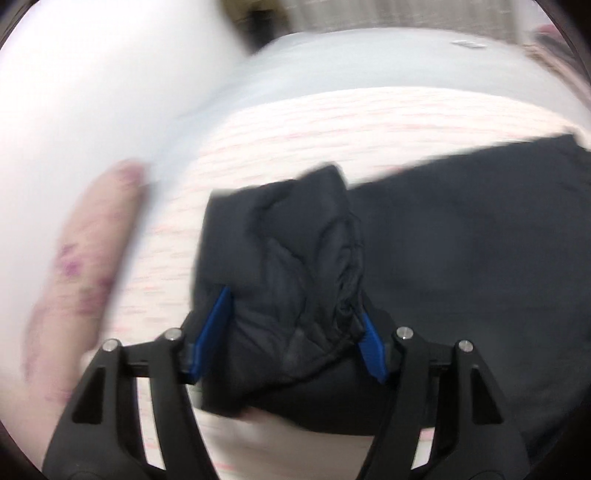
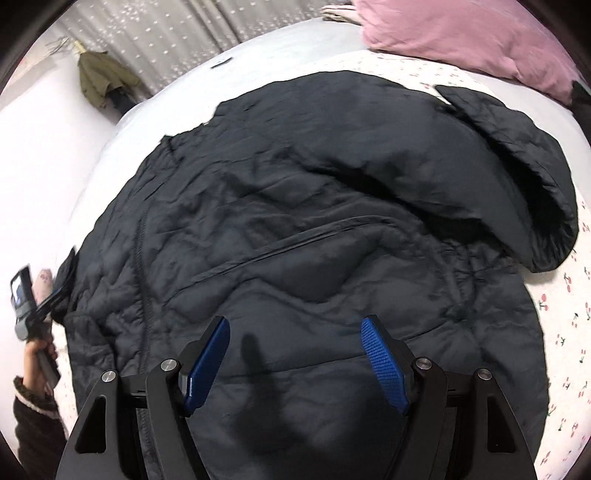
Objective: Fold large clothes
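Note:
A large black quilted jacket [image 2: 295, 221] lies spread on a bed with a white cherry-print sheet [image 2: 565, 332]; its hood [image 2: 517, 177] lies at the upper right. My left gripper [image 1: 291, 325] is shut on a bunched fold of the jacket's sleeve [image 1: 291, 258], lifted off the sheet; the view is blurred by motion. It also shows at the far left of the right wrist view [image 2: 55, 295], at the jacket's edge. My right gripper [image 2: 295, 354] is open and empty, hovering just above the jacket's lower part.
A pink pillow [image 2: 461, 33] lies at the bed's far right. A grey sheet [image 2: 258, 48] covers the far end, a curtain [image 2: 166, 26] hangs behind, and an olive garment [image 2: 99, 77] hangs at the far left. A white wall [image 1: 92, 92] is left of the bed.

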A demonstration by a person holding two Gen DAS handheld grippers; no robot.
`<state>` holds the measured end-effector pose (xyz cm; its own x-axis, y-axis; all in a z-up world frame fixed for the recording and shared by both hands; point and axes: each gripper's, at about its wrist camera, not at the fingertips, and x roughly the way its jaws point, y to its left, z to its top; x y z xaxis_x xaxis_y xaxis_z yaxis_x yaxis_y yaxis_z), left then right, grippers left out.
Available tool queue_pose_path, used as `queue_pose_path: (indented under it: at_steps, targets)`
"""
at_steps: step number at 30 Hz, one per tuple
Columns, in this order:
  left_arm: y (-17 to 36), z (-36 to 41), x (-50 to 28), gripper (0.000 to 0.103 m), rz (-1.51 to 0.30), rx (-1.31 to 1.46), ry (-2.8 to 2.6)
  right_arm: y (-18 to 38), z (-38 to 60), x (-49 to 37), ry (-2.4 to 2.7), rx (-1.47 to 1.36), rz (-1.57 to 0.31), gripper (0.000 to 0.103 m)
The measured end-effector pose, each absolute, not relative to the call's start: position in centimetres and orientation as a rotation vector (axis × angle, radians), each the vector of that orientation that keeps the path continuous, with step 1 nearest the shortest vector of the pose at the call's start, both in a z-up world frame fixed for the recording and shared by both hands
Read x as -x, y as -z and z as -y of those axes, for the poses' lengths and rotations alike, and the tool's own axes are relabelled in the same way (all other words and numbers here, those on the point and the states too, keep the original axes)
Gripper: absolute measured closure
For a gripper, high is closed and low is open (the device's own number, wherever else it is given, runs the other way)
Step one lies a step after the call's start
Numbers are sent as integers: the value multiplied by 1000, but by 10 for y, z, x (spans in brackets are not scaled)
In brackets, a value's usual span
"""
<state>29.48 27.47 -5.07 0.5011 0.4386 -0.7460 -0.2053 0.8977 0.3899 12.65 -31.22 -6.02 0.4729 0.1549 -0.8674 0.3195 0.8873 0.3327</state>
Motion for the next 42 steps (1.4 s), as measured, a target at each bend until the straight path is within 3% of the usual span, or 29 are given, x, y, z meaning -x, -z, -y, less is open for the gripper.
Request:
queue_pose_path:
  at_steps: [6, 11, 14, 20, 21, 23, 24, 25, 30, 32, 35, 37, 42]
  targets:
    - [24, -388, -276, 36, -985, -147, -620, 60, 317, -126, 123, -497, -1082, 28]
    - [0, -434, -240, 36, -904, 229, -412, 58, 320, -124, 137, -498, -1075, 28]
    - [25, -437, -244, 36, -967, 416, -274, 59, 319, -123, 138, -498, -1079, 28]
    - [73, -439, -265, 36, -1077, 292, -476, 57, 320, -118, 143, -484, -1088, 28]
    - [82, -442, -268, 40, -1088, 339, -457, 56, 322, -116, 148, -475, -1089, 28]
    - [89, -445, -272, 66, -1076, 359, -416, 55, 328, -112, 167, -462, -1088, 28]
    - [85, -438, -275, 86, -1070, 338, -389, 54, 334, -110, 184, -461, -1086, 28]
    - [81, -432, -277, 93, -1065, 320, -377, 53, 338, -109, 195, -462, -1084, 28]
    - [38, -420, -282, 95, -864, 156, -640, 49, 361, -104, 253, -461, -1075, 28]
    - [36, -417, -290, 91, -888, 131, -692, 45, 372, -100, 277, -461, -1062, 28]
    - [31, -408, -294, 69, -937, 125, -689, 33, 390, -91, 318, -457, -1029, 28]
    - [28, -394, -291, 35, -924, 115, -655, 26, 404, -89, 345, -459, -1005, 28]
    - [9, -338, -268, 33, -908, 63, -491, 14, 420, -115, 408, -390, -984, 28]
